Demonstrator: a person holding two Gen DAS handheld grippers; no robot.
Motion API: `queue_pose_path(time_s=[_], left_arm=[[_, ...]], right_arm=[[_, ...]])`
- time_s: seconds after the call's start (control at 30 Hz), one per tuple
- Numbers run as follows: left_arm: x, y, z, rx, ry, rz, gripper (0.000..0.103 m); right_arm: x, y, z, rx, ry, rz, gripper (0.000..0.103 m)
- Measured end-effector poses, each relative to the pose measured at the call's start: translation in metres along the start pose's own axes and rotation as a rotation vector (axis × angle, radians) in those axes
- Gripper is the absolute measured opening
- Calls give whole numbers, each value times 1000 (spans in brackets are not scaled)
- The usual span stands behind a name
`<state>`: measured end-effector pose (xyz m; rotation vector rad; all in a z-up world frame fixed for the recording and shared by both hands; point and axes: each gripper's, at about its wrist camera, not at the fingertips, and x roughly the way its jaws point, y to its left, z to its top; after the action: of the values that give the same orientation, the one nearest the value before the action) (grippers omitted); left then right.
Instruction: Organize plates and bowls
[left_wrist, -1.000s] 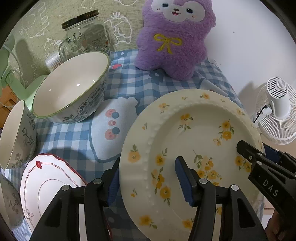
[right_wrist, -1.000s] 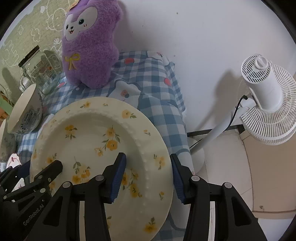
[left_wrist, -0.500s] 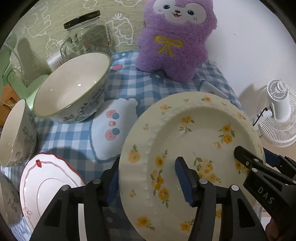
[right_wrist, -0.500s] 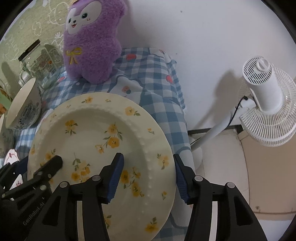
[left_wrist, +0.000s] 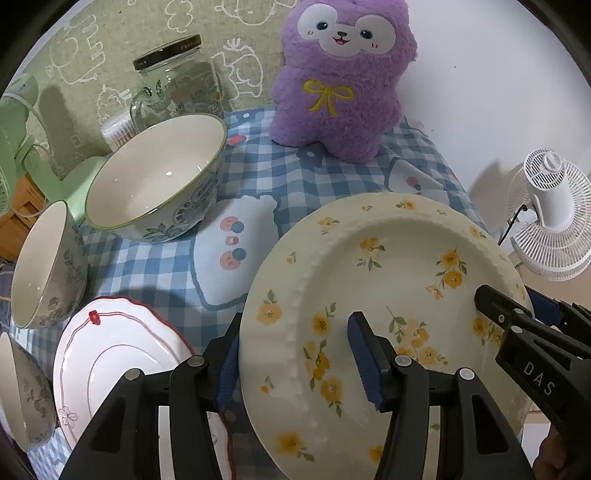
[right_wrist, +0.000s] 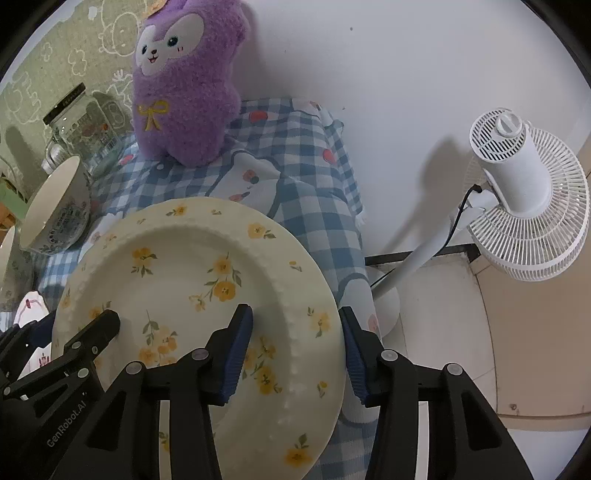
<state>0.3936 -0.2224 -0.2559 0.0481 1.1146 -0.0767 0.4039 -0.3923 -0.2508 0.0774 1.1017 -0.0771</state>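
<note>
**Hazard: plate drop at table edge**

The plate is off the cloth, tilted, its rim straddled by both grippers. Left gripper jaws sit at mid width across the left rim. Right gripper jaws are closing on the right rim; firm pad contact cannot be confirmed. A loose rim hold could let the plate slip.

Clearances: table edge and fan right. Bowl and saucer left. Open cloth ahead.
</note>
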Motion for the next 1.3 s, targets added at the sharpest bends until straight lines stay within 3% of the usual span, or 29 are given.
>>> queue_pose_path(time_s=[1.3], left_arm=[[-92, 30, -50, 38, -52, -25, 56]], right_arm=[[-95, 37, -61, -53, -35, 5, 50]])
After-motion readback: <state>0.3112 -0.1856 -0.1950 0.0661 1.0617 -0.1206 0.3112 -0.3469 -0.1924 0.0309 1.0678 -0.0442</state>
